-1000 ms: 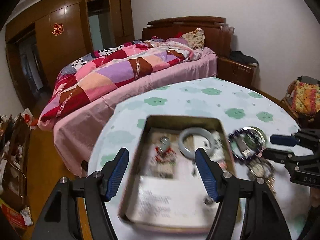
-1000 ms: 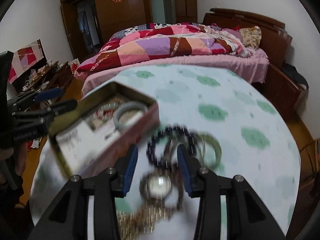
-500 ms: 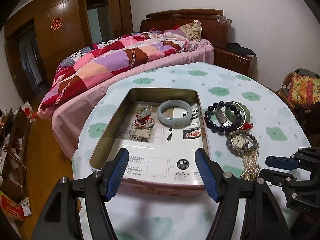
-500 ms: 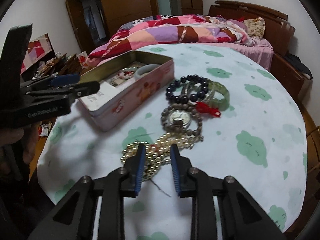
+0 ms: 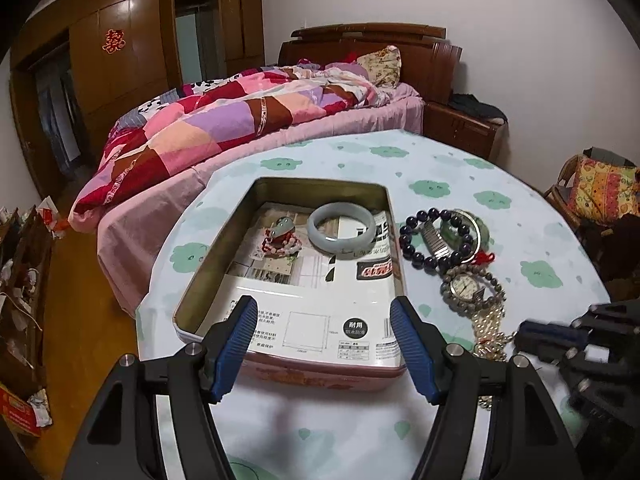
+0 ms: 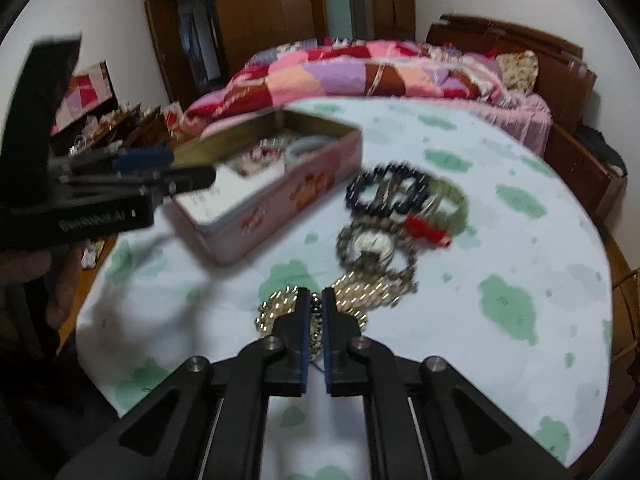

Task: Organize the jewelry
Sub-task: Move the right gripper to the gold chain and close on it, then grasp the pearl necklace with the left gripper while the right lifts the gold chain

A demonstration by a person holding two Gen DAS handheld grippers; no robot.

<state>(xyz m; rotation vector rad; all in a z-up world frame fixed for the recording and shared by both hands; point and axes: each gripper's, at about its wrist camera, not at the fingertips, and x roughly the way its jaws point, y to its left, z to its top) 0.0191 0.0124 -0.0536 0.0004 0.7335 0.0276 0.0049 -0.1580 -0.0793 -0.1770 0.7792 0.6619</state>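
An open pink tin (image 5: pixel 208 280) (image 6: pixel 304 196) sits on the round table and holds a pale jade bangle (image 5: pixel 342 229) and a red-beaded charm (image 5: pixel 280 240). Right of the tin lie a dark bead bracelet (image 5: pixel 420 248) (image 6: pixel 360 196), a green bangle (image 6: pixel 456 200), a watch (image 5: pixel 464 285) (image 6: pixel 372 245) and a pearl necklace (image 5: pixel 490 330) (image 6: pixel 360 292). My left gripper (image 5: pixel 324 316) is open over the tin's near end. My right gripper (image 6: pixel 315 304) is shut on the pearl necklace at the table surface.
The table wears a white cloth with green clouds (image 6: pixel 508 304). A bed with a patchwork quilt (image 5: pixel 240 120) stands behind it. A wooden nightstand (image 5: pixel 460 128) is at the back right and a chair with a bright cushion (image 5: pixel 600 192) at the right.
My right gripper has moved forward onto the pearl necklace and its jaws have closed on it. My left gripper has shifted only slightly, staying open over the tin.
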